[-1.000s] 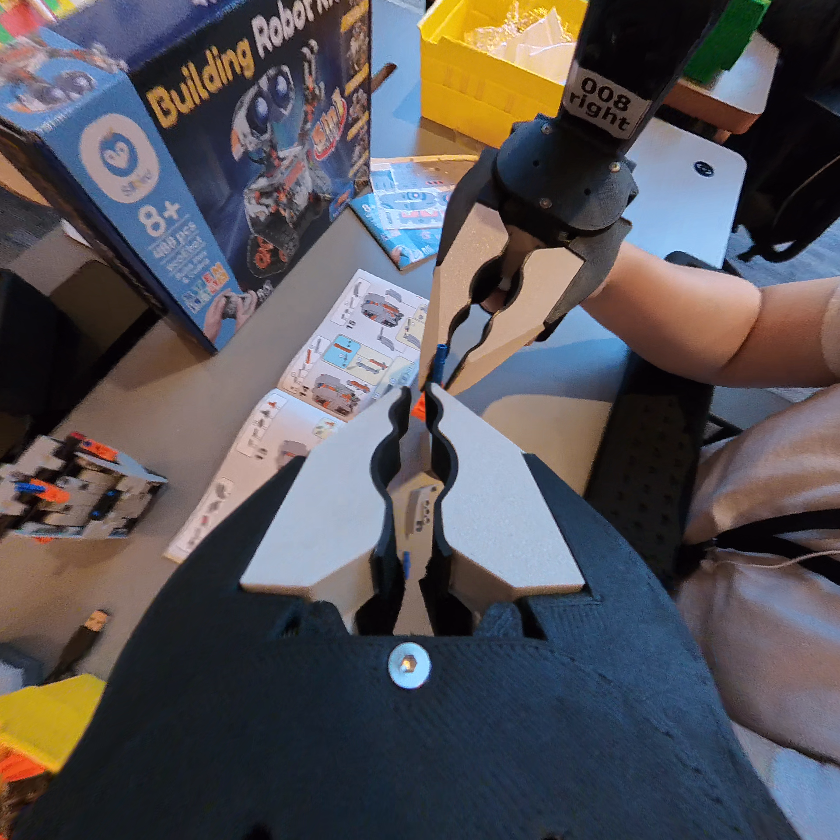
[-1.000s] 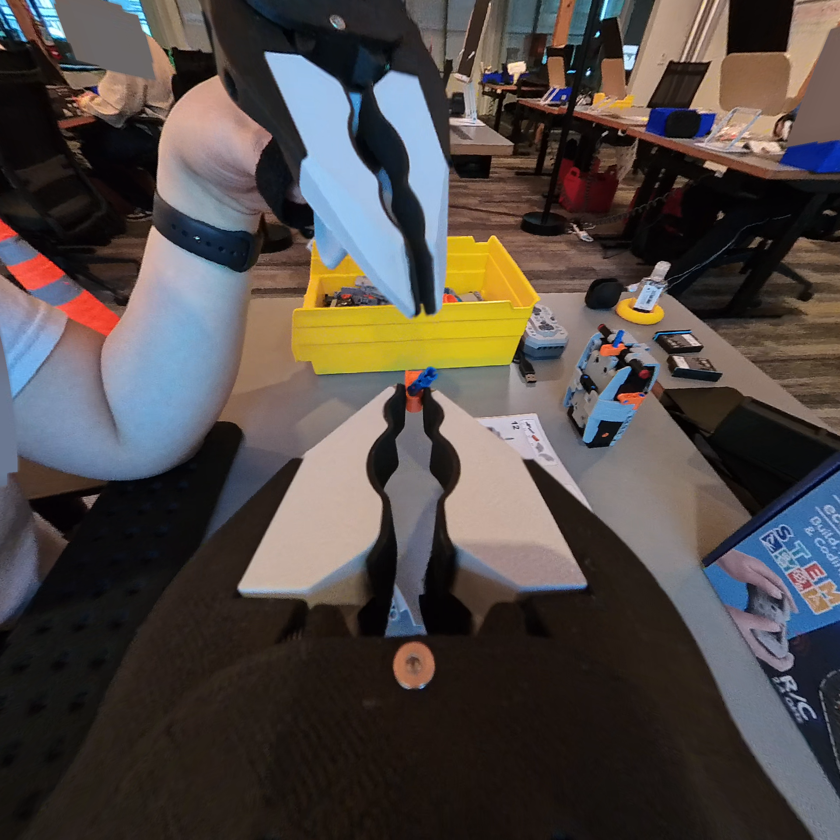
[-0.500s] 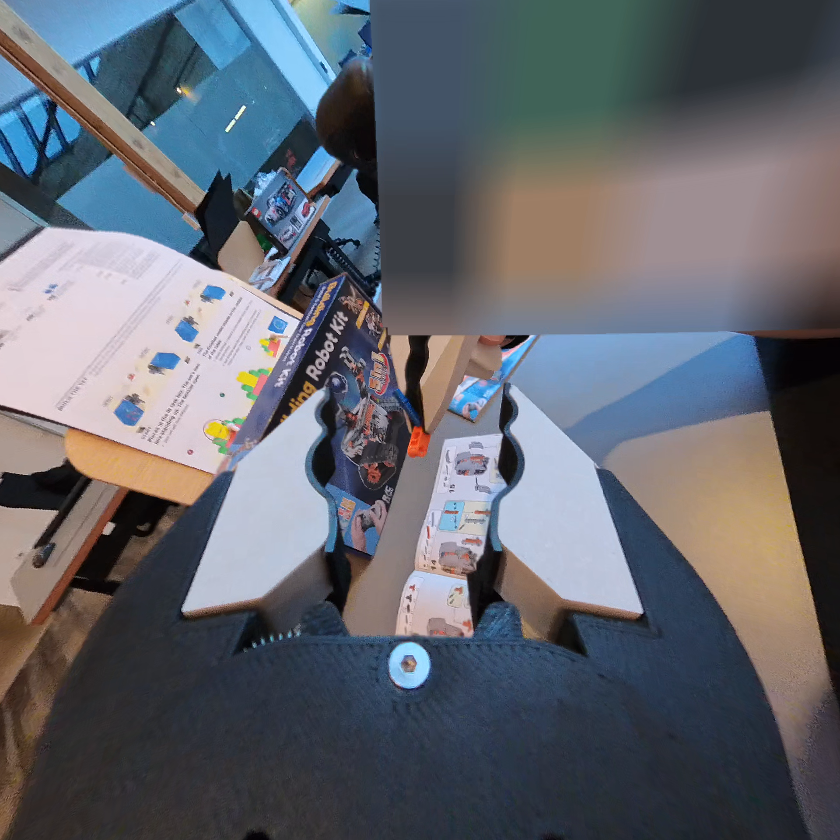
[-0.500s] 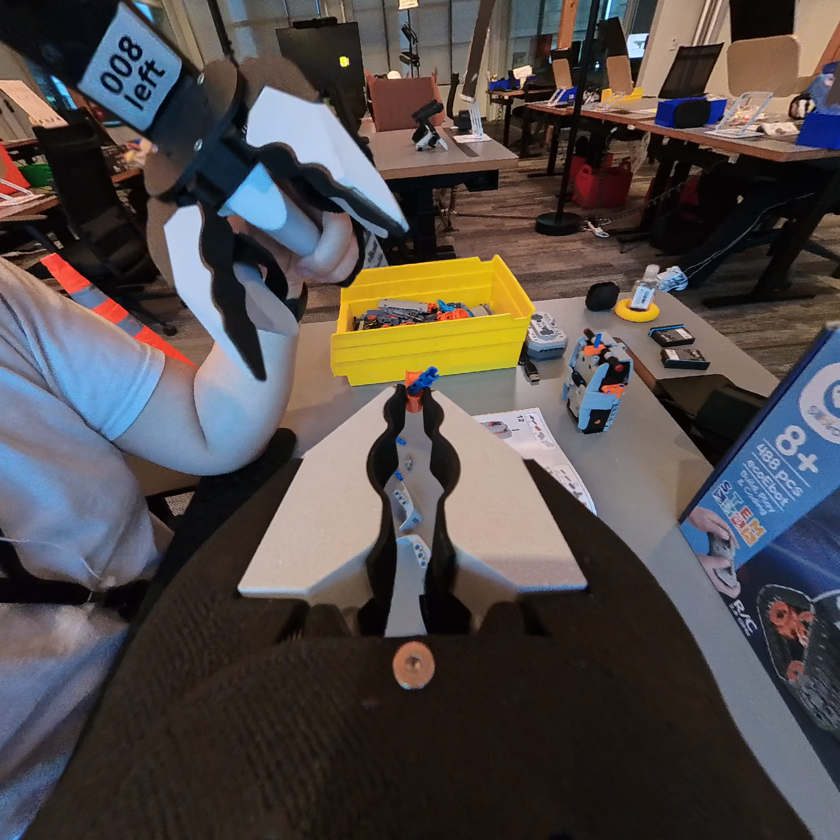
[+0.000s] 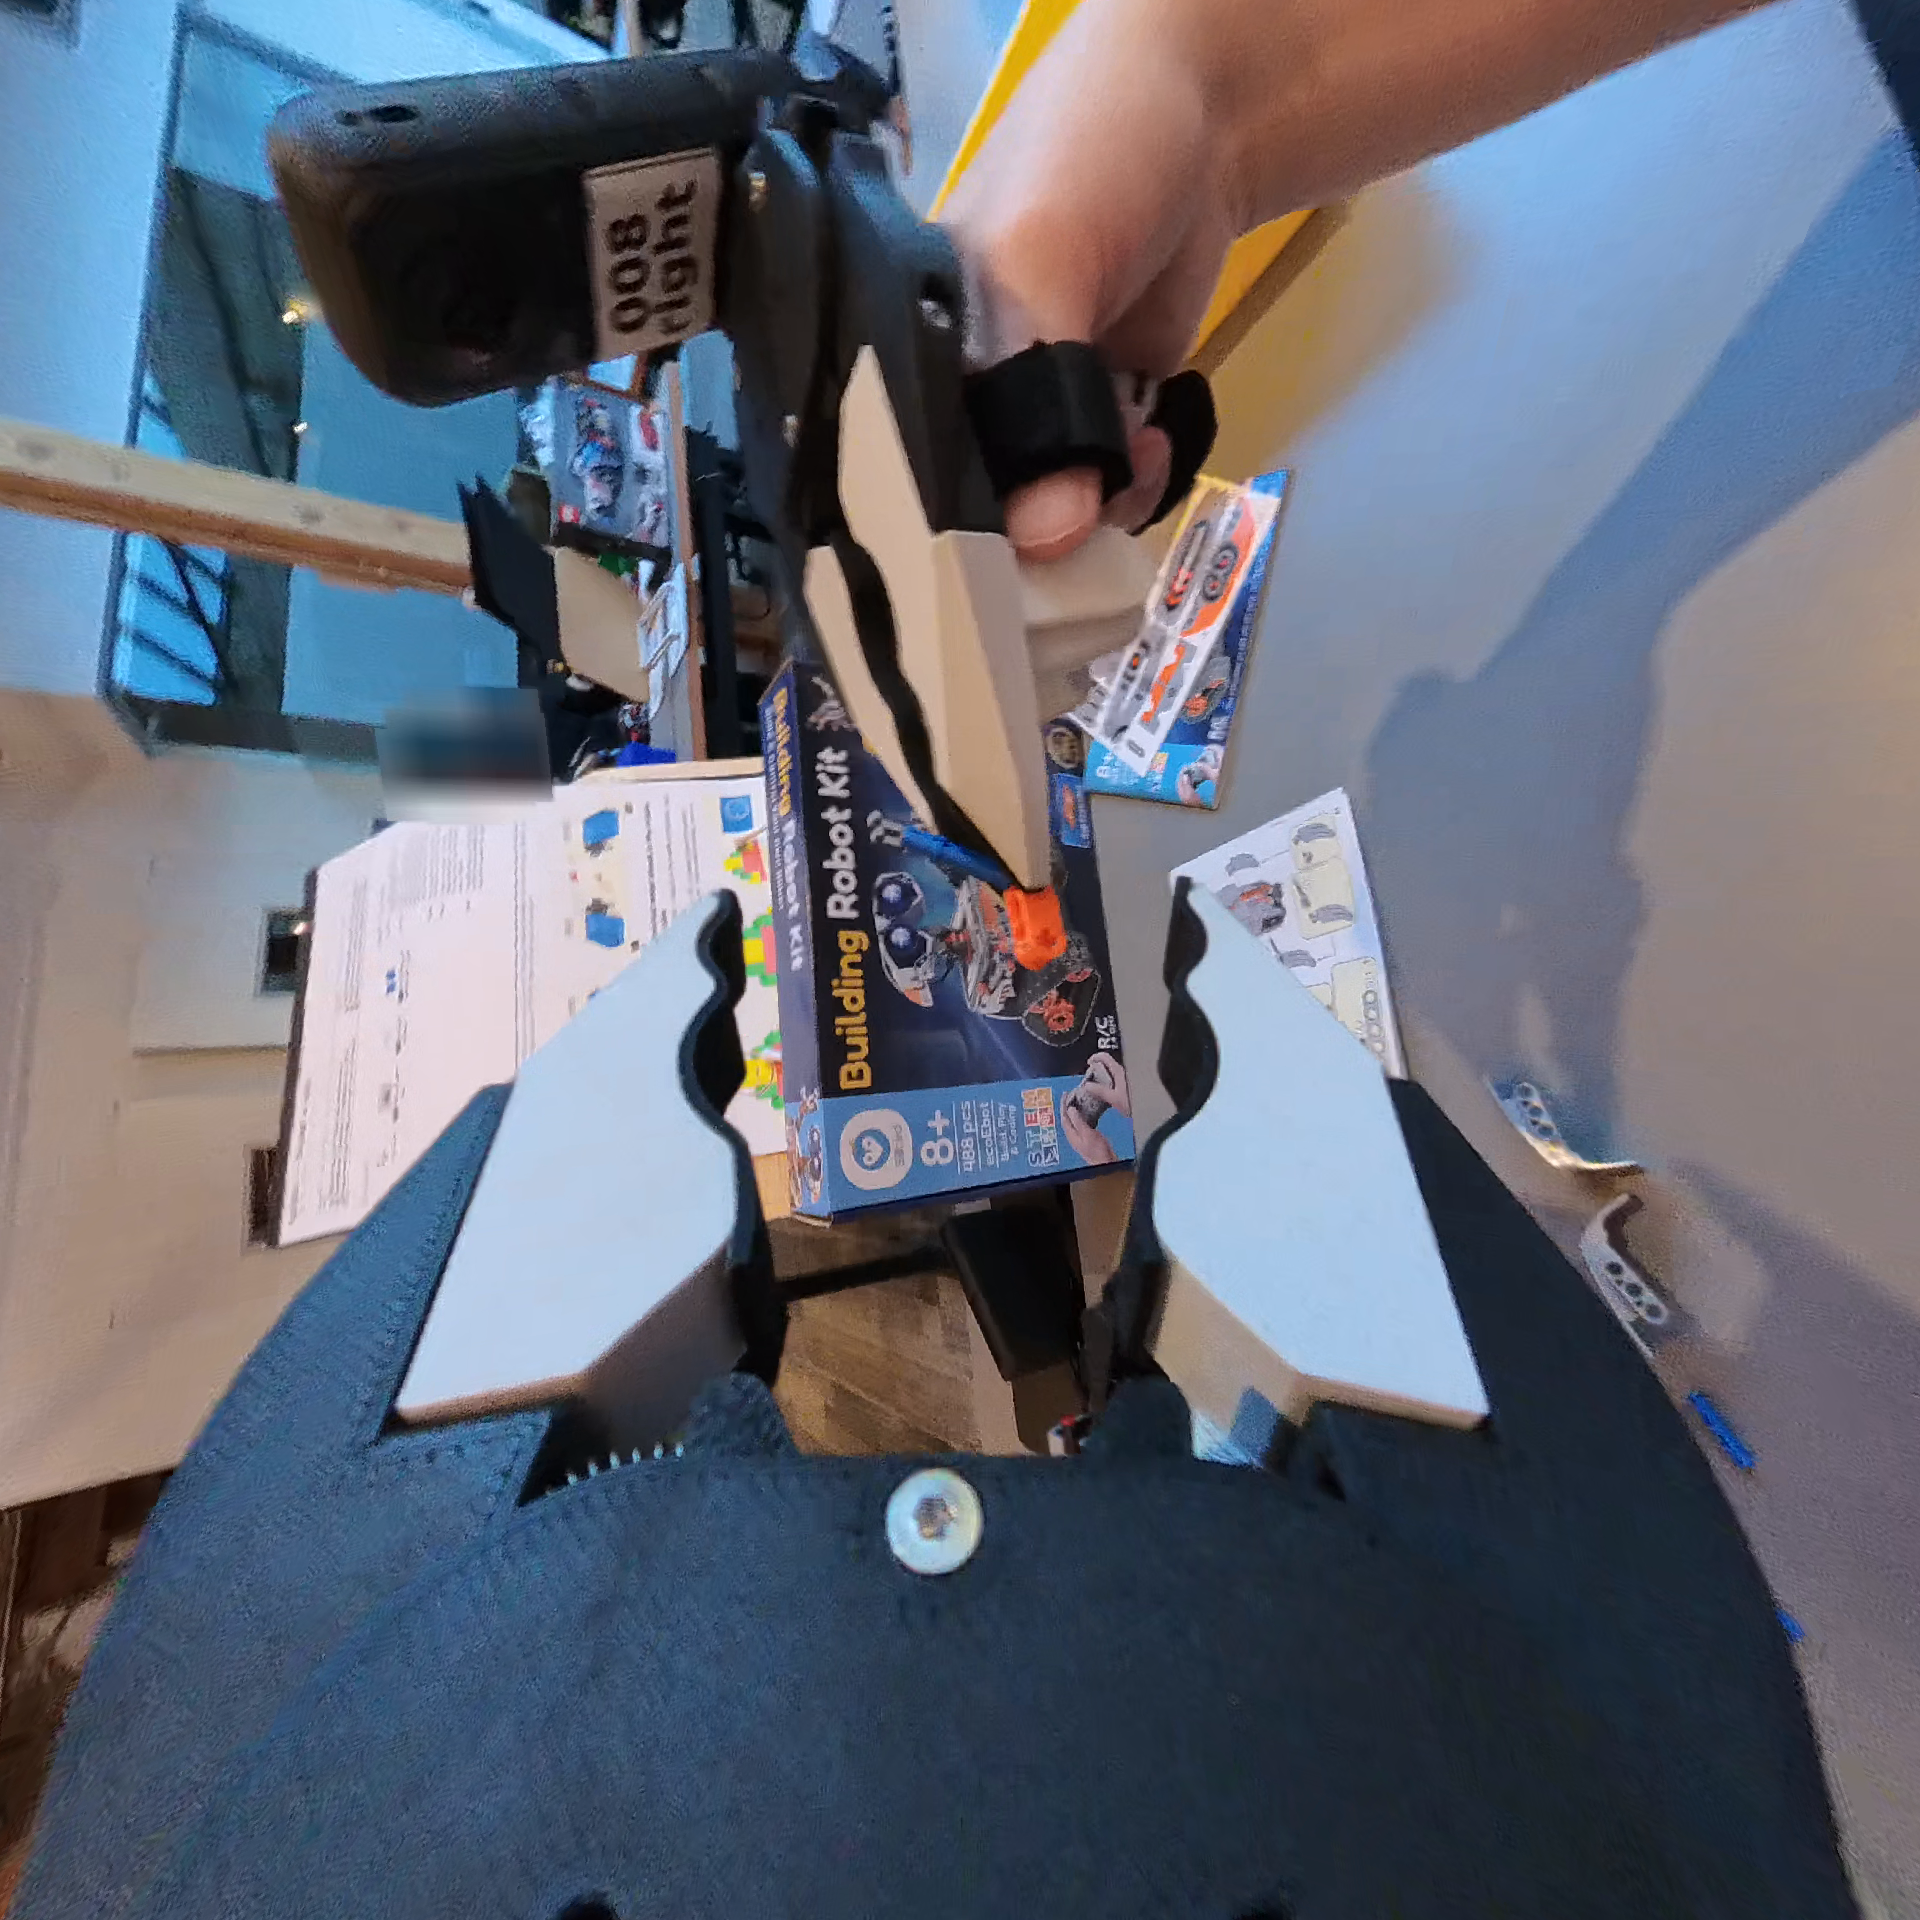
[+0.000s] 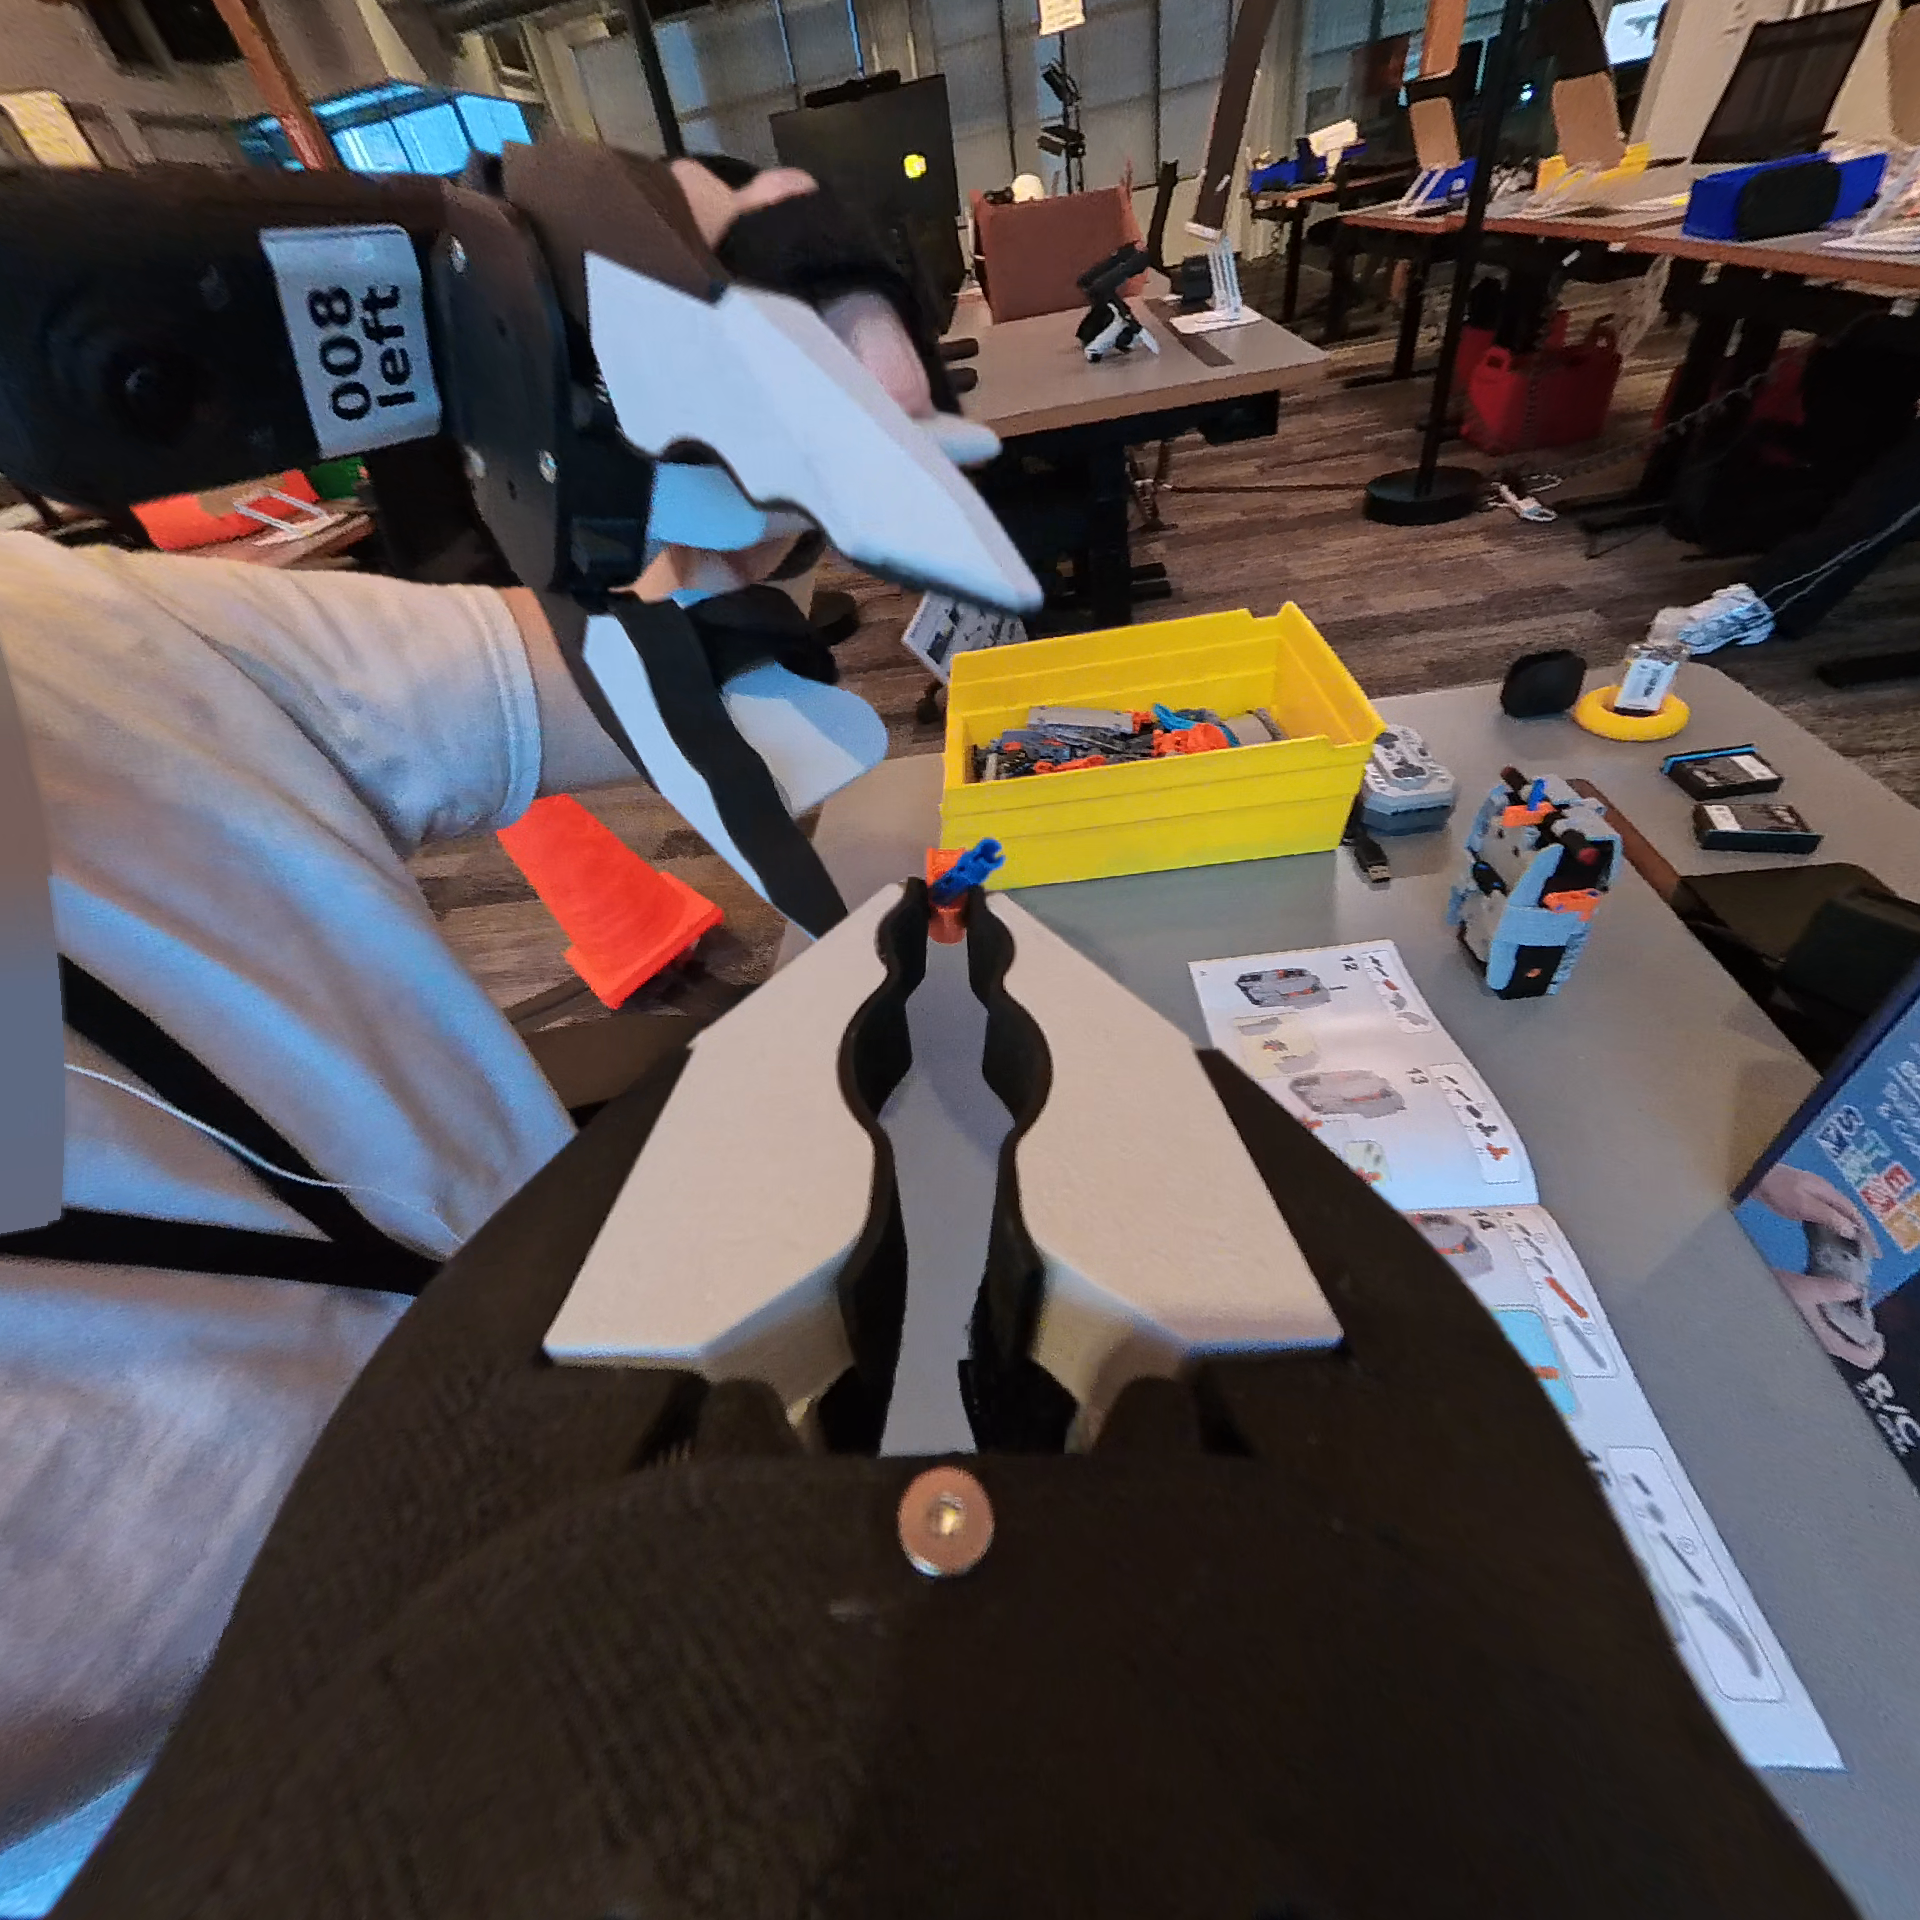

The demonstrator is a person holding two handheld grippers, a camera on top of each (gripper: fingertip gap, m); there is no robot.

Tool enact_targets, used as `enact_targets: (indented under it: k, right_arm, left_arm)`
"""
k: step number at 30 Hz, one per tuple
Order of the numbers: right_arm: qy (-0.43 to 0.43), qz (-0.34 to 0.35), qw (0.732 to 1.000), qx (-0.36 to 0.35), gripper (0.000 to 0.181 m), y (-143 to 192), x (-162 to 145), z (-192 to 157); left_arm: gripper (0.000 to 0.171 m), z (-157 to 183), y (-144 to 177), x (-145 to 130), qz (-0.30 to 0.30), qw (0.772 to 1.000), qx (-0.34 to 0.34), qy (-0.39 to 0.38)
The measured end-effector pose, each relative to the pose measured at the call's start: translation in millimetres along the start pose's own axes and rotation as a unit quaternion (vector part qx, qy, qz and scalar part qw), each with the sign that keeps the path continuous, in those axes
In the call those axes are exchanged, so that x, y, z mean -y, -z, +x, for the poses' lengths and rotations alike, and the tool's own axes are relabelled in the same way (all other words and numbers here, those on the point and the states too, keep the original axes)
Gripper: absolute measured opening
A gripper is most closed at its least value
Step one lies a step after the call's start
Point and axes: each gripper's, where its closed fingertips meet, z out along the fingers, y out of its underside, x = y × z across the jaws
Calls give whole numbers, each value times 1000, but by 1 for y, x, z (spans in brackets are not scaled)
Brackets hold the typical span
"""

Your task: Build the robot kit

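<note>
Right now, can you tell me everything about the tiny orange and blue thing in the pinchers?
The small orange piece looks like a plastic building-kit connector with a blue pin stuck through it, poking out sideways. The right gripper pinches it at its very fingertips, in the air above the grey table. Nothing else touches it.

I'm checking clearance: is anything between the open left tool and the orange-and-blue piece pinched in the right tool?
Nothing visible. The left tool is open and empty; the orange-and-blue piece in the right tool hangs near its fingertips, not touching. The kit box lies behind it.
</note>
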Motion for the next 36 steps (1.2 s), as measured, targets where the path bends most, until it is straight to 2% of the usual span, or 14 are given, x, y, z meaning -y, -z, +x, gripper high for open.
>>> enact_targets:
  k: [5,7,11,18,24,28,36]
  right_arm:
    - [0,13,1000,28,6,11,16,-24]
    - [0,13,999,42,6,15,20,-35]
    - [1,21,997,79,6,24,29,-58]
    - [4,23,988,150,6,31,35,-94]
    - [7,10,984,178,6,32,32,-105]
    - [4,7,983,186,5,30,30,-105]
    - [-3,8,981,192,6,29,29,-103]
  left_arm:
    - [76,-1,2,14,17,999,-14,-31]
    - [70,2,6,26,46,998,-29,-26]
    - [71,5,17,51,109,992,-59,15]
    - [67,3,37,84,185,980,-64,31]
    - [67,4,46,96,208,974,-85,39]
    - [55,10,44,97,209,972,-103,36]
    - [54,11,42,96,209,973,-93,29]
